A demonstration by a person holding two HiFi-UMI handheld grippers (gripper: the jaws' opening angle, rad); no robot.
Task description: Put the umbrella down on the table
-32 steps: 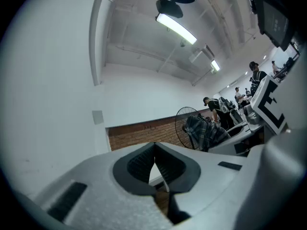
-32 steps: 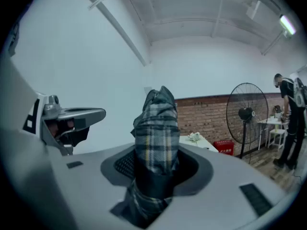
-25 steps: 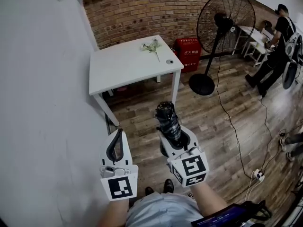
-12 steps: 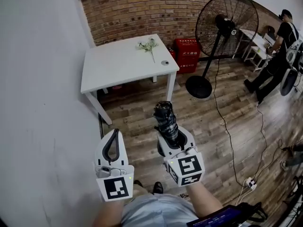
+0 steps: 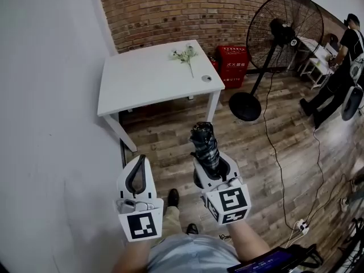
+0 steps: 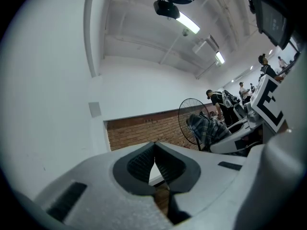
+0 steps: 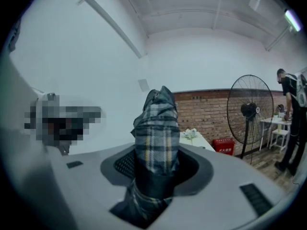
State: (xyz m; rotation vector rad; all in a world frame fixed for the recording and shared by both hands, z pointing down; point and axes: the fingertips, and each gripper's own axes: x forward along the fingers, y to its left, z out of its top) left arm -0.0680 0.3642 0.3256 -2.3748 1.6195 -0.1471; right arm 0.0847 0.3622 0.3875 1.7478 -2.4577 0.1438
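A folded plaid umbrella (image 5: 205,147) sticks out forward from my right gripper (image 5: 211,166), which is shut on it; in the right gripper view the umbrella (image 7: 157,138) fills the space between the jaws. My left gripper (image 5: 136,175) hangs beside it on the left, shut with nothing in it; its pads (image 6: 154,166) meet. The white table (image 5: 142,81) stands ahead against the brick wall, some way beyond both grippers over the wooden floor.
On the table lie a small sprig of flowers (image 5: 186,54) and a small round object (image 5: 206,78). A tall standing fan (image 5: 278,44) and a red box (image 5: 233,64) are right of it. A person (image 5: 341,67) stands at far right. A white wall runs along the left.
The table has come nearer in the head view as both grippers moved forward together. The umbrella stays gripped in the right gripper.
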